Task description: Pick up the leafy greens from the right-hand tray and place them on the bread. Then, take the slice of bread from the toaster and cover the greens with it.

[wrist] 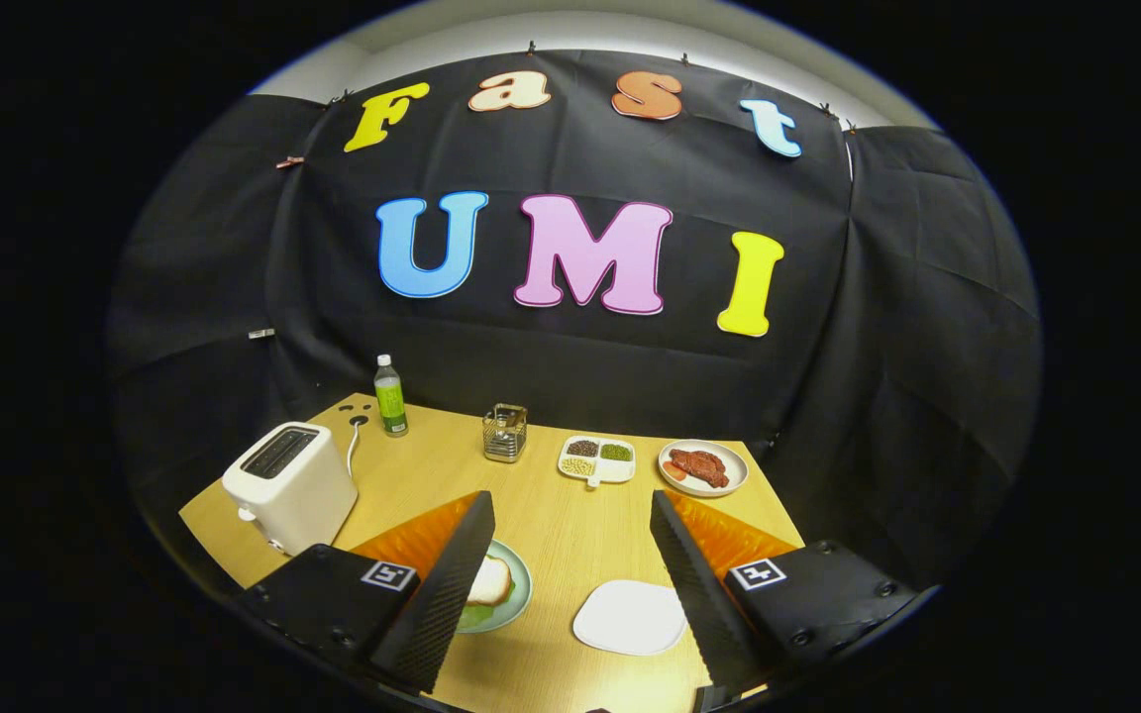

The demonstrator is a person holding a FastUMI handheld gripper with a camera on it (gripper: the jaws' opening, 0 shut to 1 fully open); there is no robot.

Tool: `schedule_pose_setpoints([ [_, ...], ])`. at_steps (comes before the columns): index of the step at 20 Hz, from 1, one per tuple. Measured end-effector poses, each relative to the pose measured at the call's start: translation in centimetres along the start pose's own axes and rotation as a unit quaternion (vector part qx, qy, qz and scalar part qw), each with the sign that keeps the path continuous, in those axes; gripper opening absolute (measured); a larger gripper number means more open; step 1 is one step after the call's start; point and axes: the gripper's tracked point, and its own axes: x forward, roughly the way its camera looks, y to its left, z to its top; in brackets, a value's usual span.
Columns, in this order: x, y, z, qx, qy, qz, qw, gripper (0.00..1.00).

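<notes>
My gripper [570, 500] is open above the wooden table [551, 515] with nothing between its fingers. A pale green plate [521, 594] lies just inside the left finger, which partly hides it. On the plate a slice of bread [489, 581] rests over leafy greens [476, 615], whose edge sticks out at the near side. A white tray [630, 616] lies bare between the fingers, nearer the right one. The white toaster [288, 485] stands left of the left finger. Its top slot looks dark, and I cannot tell whether anything is in it.
Beyond the fingers, along the far side of the table, stand a green-labelled bottle [390, 396], a wire holder [505, 433], a divided dish of beans [597, 459] and a white plate with meat [702, 467]. The toaster's cord [353, 446] runs back to a hole in the table.
</notes>
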Motion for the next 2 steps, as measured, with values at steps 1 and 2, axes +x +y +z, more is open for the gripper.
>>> schedule_pose_setpoints([
  [1,-0.27,-0.18,-0.28,-0.003,0.003,-0.003,1.000,0.98],
  [2,-0.52,-0.40,-0.55,-0.007,0.006,-0.007,1.000,0.98],
])
